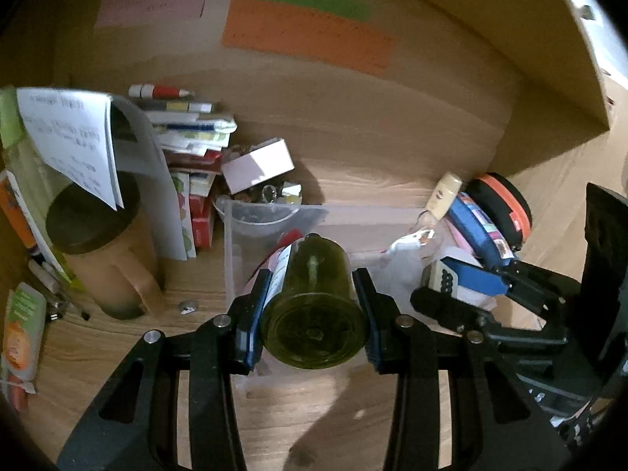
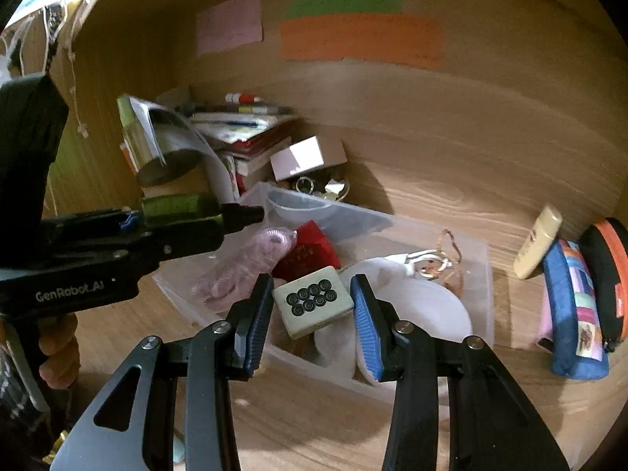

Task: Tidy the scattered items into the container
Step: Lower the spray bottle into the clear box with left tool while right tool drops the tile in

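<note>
My left gripper (image 1: 312,302) is shut on a dark green translucent bottle (image 1: 312,306), held lying along the fingers above the near left corner of the clear plastic container (image 1: 235,243). The bottle (image 2: 180,206) and left gripper also show in the right wrist view. My right gripper (image 2: 312,302) holds a cream mahjong tile (image 2: 314,304) with black circles over the container (image 2: 481,274); the jaws look slightly wider than the tile. Inside the container lie a pink pouch (image 2: 243,263), a red packet (image 2: 308,253), white lids (image 2: 424,306) and a clip (image 2: 424,257).
A lidded mug (image 1: 106,243), papers and a stack of booklets (image 1: 188,129) stand at the left. A small white box (image 1: 259,165) and trinkets lie behind the container. A blue pencil case (image 2: 577,314), a black-orange pouch (image 2: 606,274) and a cream tube (image 2: 537,241) sit at the right.
</note>
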{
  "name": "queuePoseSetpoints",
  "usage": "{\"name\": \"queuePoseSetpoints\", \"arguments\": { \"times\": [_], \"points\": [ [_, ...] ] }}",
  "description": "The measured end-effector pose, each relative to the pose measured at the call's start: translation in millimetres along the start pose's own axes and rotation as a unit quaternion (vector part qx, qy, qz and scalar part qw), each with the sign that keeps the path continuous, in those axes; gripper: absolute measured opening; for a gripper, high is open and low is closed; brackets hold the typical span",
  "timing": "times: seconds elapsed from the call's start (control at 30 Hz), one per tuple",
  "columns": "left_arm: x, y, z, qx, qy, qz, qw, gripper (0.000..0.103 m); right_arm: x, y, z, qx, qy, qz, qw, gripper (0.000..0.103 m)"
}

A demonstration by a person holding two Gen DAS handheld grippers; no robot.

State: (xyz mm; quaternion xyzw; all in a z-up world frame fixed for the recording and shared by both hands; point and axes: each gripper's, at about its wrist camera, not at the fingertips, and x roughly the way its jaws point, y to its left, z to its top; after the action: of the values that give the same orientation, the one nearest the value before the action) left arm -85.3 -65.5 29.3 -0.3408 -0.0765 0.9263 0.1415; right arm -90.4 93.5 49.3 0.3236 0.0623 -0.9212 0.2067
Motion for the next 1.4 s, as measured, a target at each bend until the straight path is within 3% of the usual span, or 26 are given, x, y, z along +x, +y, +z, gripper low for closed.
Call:
{"name": "queuePoseSetpoints", "arguments": {
  "times": [0.33, 0.63, 0.77, 0.8, 0.83, 1.03, 1.1, 1.4],
  "points": [
    [20, 6, -4, 0.002, 0.019, -0.011, 0.9998, 0.041, 22, 11, 0, -0.026, 0.001, -0.017, 1.000, 0.037],
    [23, 10, -6, -0.006, 0.034, -0.025, 0.9991, 0.046, 25, 22, -5, -0.067, -0.016, -0.068, 0.995, 0.038],
    [21, 12, -6, -0.012, 0.033, -0.031, 0.9989, 0.050, 26, 27, -7, -0.083, -0.021, -0.082, 0.993, 0.051],
    [20, 12, -6, -0.012, 0.031, -0.032, 0.9989, 0.055, 26, 29, -8, -0.088, -0.023, -0.087, 0.992, 0.054],
    [19, 11, -6, -0.012, 0.028, -0.034, 0.9989, 0.061, 26, 30, -8, -0.091, -0.025, -0.090, 0.991, 0.056],
    [9, 2, -6, 0.003, 0.006, -0.022, 0.9997, 0.070, 19, 30, -7, -0.094, -0.035, -0.095, 0.990, 0.064],
    [6, 1, -5, 0.005, 0.002, -0.022, 0.9997, 0.072, 13, 33, -7, -0.098, -0.043, -0.099, 0.989, 0.073],
    [-12, -7, -9, 0.015, -0.009, -0.029, 0.9994, 0.074, -11, 46, -8, -0.114, -0.067, -0.110, 0.985, 0.082]
  ]
}}
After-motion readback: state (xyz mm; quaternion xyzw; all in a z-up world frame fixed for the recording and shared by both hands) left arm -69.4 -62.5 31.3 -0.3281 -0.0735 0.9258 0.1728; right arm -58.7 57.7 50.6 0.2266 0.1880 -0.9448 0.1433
